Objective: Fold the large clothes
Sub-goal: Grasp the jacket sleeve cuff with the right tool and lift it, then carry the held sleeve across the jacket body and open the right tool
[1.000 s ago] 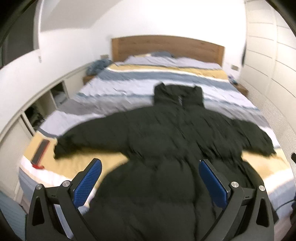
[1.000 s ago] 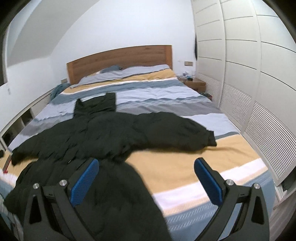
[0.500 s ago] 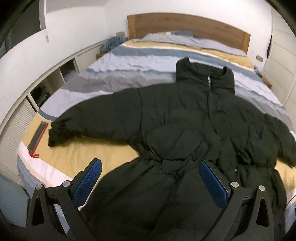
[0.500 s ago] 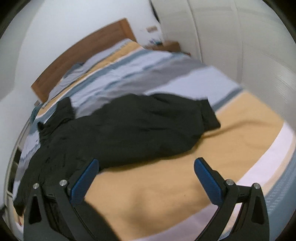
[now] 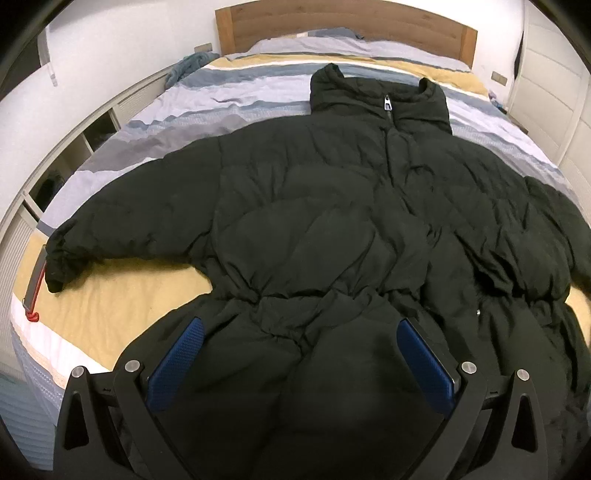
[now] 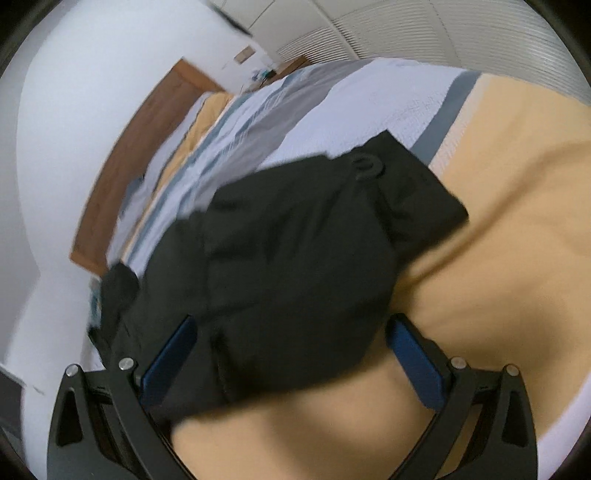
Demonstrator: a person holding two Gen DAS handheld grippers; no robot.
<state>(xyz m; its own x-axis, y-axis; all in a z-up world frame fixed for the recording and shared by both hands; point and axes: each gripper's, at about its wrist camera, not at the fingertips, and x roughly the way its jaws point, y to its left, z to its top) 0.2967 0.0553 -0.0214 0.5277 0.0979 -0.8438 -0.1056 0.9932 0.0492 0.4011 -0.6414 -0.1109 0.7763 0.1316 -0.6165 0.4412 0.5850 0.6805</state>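
Observation:
A large black puffer coat lies face up, spread out on the striped bed, collar toward the headboard and both sleeves stretched out sideways. My left gripper is open and empty, hovering over the coat's lower half just below the cinched waist. In the right wrist view, the coat's right sleeve fills the middle, its cuff pointing to the upper right. My right gripper is open and empty, its blue pads on either side of the sleeve, close above it. The view is tilted and blurred.
A dark phone with a red cord lies at the bed's left edge by the left cuff. A wooden headboard stands at the far end. Open shelves line the left wall, and white louvred wardrobe doors the right.
Both grippers have moved forward and down toward the coat. The right gripper swung right and rolled, going from the bed's foot to straddling the right sleeve. Both stay open.

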